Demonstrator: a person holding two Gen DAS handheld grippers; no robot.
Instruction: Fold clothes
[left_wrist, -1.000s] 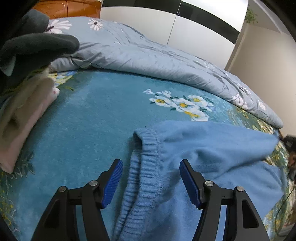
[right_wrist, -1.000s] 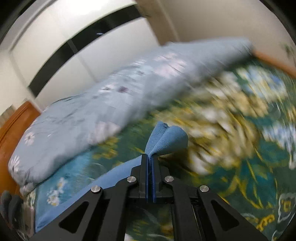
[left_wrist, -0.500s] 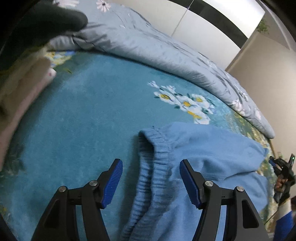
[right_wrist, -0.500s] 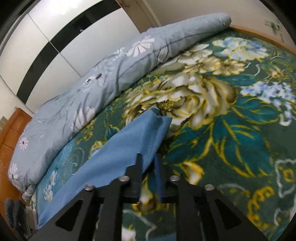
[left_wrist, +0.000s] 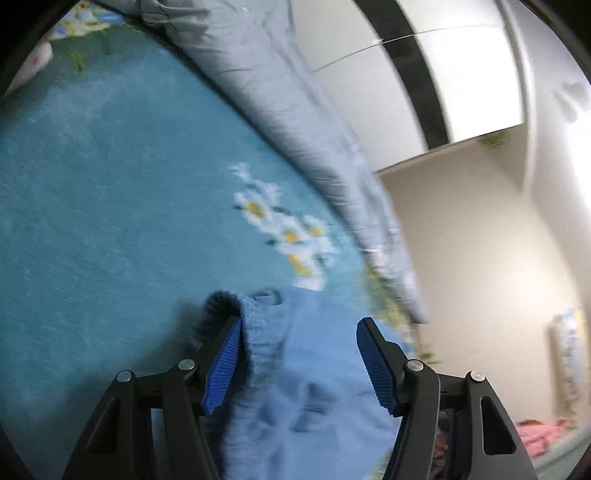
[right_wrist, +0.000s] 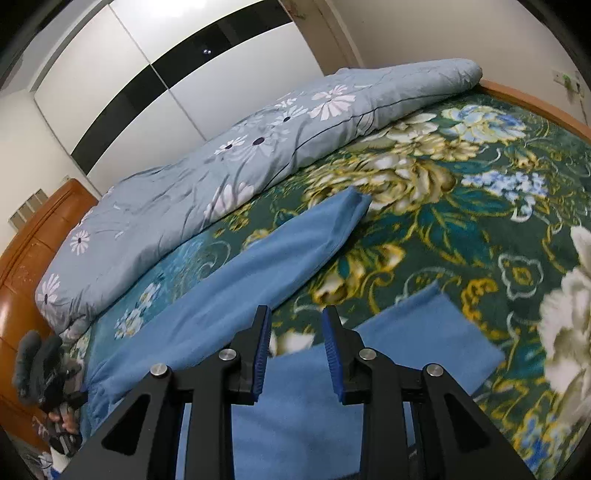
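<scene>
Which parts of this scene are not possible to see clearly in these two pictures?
- Blue pants, left wrist view: motion blur smears them; the left claw covers part of the waistband.
- Blue pants, right wrist view: the right claw and the bottom edge hide the middle part.
- Dark bundle at the far left, right wrist view: too small and too near the edge to identify.

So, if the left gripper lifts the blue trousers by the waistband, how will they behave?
The blue trousers look soft, so they would probably hang limp. The ribbed waistband is thicker and probably grips well. They seem light.
</scene>
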